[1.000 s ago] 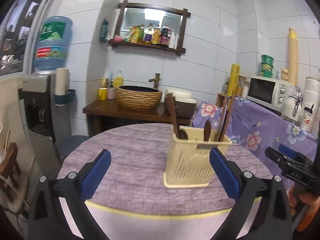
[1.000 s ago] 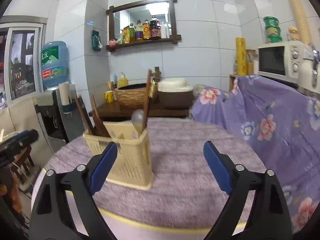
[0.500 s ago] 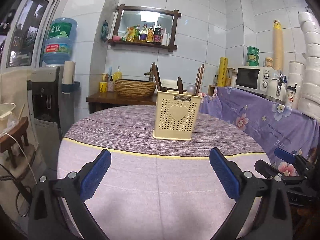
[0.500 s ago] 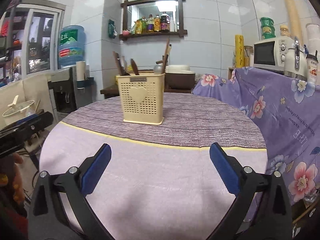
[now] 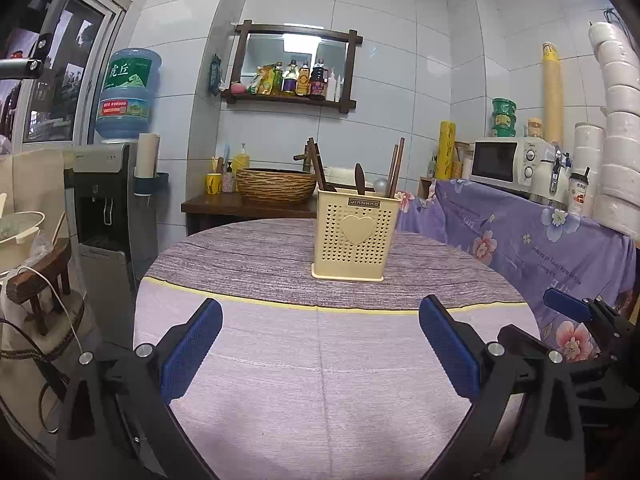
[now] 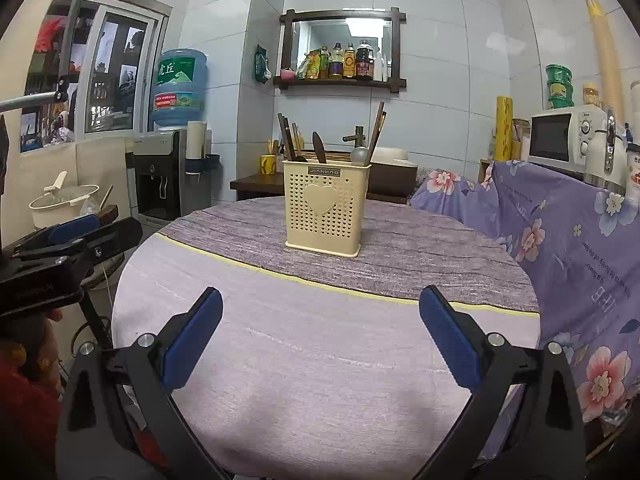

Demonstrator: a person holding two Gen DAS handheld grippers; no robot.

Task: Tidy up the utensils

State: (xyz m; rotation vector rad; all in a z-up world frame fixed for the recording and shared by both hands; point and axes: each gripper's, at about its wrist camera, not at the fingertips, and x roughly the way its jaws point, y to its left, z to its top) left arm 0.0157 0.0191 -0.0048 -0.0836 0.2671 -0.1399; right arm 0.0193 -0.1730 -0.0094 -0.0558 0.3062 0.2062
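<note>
A cream perforated utensil holder [image 5: 354, 238] with a heart on its front stands upright on the round table [image 5: 320, 360]; it also shows in the right wrist view [image 6: 324, 212]. Wooden chopsticks, dark wooden spoons [image 5: 359, 178] and a metal spoon [image 6: 359, 155] stand in it. My left gripper [image 5: 320, 344] is open and empty, low over the near table edge, well back from the holder. My right gripper [image 6: 320, 336] is open and empty, likewise well back. Each gripper shows at the side of the other's view.
A purple flowered cloth [image 5: 520, 232] covers a counter at the right with a microwave [image 5: 506, 160]. A water dispenser [image 5: 108, 208] stands at the left. A wooden side table with a woven basin [image 5: 276, 184] stands behind the round table.
Both grippers have pulled back from beside the holder to the near table edge; the holder now looks smaller and farther. Both stay open and empty.
</note>
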